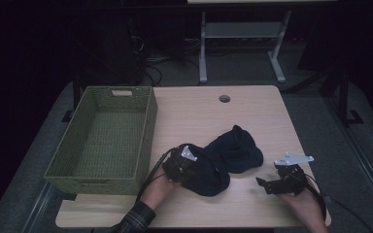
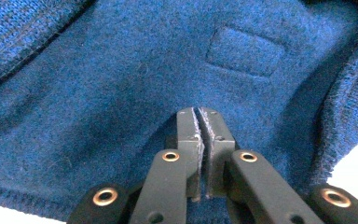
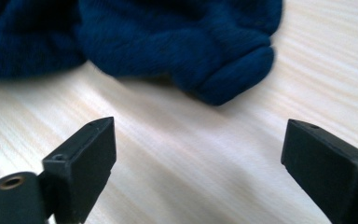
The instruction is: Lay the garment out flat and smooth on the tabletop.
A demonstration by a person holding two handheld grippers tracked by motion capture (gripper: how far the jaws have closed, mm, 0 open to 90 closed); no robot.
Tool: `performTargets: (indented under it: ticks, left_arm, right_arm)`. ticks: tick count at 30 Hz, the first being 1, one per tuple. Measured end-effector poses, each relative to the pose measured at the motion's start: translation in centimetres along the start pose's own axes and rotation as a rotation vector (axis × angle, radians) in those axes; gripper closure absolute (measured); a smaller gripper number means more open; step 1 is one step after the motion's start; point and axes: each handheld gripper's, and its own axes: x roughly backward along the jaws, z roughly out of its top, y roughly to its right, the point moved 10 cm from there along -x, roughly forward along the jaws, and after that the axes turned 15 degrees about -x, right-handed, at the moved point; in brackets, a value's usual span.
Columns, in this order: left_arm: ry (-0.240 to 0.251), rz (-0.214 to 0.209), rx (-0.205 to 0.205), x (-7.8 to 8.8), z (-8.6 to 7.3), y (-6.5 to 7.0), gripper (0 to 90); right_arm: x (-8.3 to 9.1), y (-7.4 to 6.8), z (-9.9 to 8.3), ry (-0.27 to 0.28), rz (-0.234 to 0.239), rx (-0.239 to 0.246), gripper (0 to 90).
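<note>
Left gripper (image 1: 190, 162): near the bench's front edge, fingers (image 2: 189, 140) pressed together, pinching fabric.
Left forearm: enters over the front edge, plaid sleeve.
Right gripper (image 1: 264, 184): near the front right corner, fingers (image 3: 86, 158) spread wide, nothing between them.

Green basket (image 1: 102, 141) on wooden table (image 1: 252, 116)

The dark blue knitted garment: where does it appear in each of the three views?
High view: the dark blue knitted garment lies bunched at centre, on the light wooden table.
Left gripper view: its fabric covers nearly the whole picture.
Right gripper view: top, left and centre.
Shared landmark: the table's pale wood.
</note>
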Motion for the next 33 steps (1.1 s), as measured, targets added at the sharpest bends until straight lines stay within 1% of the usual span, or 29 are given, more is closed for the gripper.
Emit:
performTargets:
  ticks: [1, 2, 3, 4, 6, 7, 9, 10, 12, 13, 15, 16, 18, 19, 20, 21, 23, 26, 29, 30, 32, 33]
  left_arm:
    - [0.002, -0.004, 0.005, 0.0, 0.0, 0.0, 87.1]
    - [0.002, -0.004, 0.005, 0.0, 0.0, 0.0, 87.1]
    - [0.001, -0.005, 0.004, 0.0, 0.0, 0.0, 87.1]
    - [0.002, -0.004, 0.004, 0.0, 0.0, 0.0, 87.1]
    - [0.005, -0.004, 0.004, 0.0, 0.0, 0.0, 87.1]
    - [0.005, -0.004, 0.004, 0.0, 0.0, 0.0, 87.1]
    - [0.014, -0.002, 0.016, -0.1, 0.1, 0.0, 87.1]
    - [0.009, -0.005, 0.009, 0.0, 0.0, 0.0, 87.1]
    - [0.009, -0.007, 0.011, 0.0, 0.0, 0.0, 87.1]
    - [0.009, -0.008, 0.012, 0.0, 0.0, 0.0, 87.1]
    - [0.009, -0.009, 0.017, 0.0, 0.0, -0.1, 87.1]
    - [0.013, -0.008, 0.023, 0.0, 0.0, -0.1, 87.1]
    - [0.014, -0.008, 0.025, 0.0, 0.0, 0.0, 87.1]
    - [0.008, -0.009, 0.018, 0.0, 0.0, -0.1, 87.1]
    - [0.013, -0.009, 0.024, 0.0, 0.0, -0.1, 87.1]
    - [0.013, -0.010, 0.023, 0.0, 0.0, -0.1, 87.1]
    - [0.016, -0.014, 0.024, 0.0, 0.0, -0.1, 87.0]
    - [0.012, -0.019, 0.019, 0.0, -0.1, -0.1, 87.0]
    - [0.014, -0.024, 0.019, 0.0, -0.1, -0.2, 86.9]
    - [0.017, -0.025, 0.022, 0.0, 0.0, -0.2, 86.9]
    - [0.017, -0.027, 0.018, 0.0, 0.0, -0.2, 86.9]
    - [0.016, -0.028, 0.017, 0.0, 0.0, -0.2, 86.9]
  right_arm:
    - [0.3, 0.4, 0.5, 0.012, 0.003, -0.017, 14.3]
    - [0.3, 0.4, 0.5, 0.012, 0.003, -0.017, 14.3]
    - [0.4, 0.8, 1.1, 0.025, -0.001, -0.021, 15.0]
    - [0.4, 0.8, 1.1, 0.025, -0.001, -0.021, 15.0]
    - [0.4, 1.1, 1.7, 0.030, -0.002, -0.028, 15.5]
    - [0.3, 1.3, 2.1, 0.035, -0.005, -0.030, 17.3]
    - [0.2, 1.5, 2.7, 0.043, -0.001, -0.034, 19.1]
    - [0.1, 1.7, 3.0, 0.044, -0.001, -0.039, 19.2]
    - [0.0, 2.0, 3.8, 0.050, -0.003, -0.047, 20.4]
    - [-0.1, 2.2, 4.5, 0.064, -0.001, -0.053, 22.0]
    - [-0.1, 2.3, 4.8, 0.067, -0.002, -0.052, 22.0]
    - [-0.4, 2.6, 5.4, 0.066, -0.013, -0.056, 22.0]
    - [-0.6, 2.7, 5.7, 0.065, -0.011, -0.062, 22.2]
    - [-0.7, 2.7, 6.0, 0.071, -0.007, -0.068, 23.1]
    - [-0.9, 2.8, 6.4, 0.079, -0.003, -0.072, 23.3]
    - [-1.2, 2.8, 6.6, 0.072, -0.001, -0.082, 23.2]
    - [-2.0, 2.9, 7.4, 0.057, -0.016, -0.076, 23.4]
    - [-2.4, 2.9, 7.9, 0.048, -0.013, -0.088, 24.3]
    - [-3.3, 3.0, 8.8, 0.007, -0.019, -0.092, 25.6]
    - [-3.3, 3.0, 8.8, 0.007, -0.019, -0.092, 25.6]
    - [-3.8, 3.0, 9.2, -0.015, -0.023, -0.089, 25.8]
    - [-4.0, 3.1, 9.4, -0.012, -0.025, -0.079, 26.9]
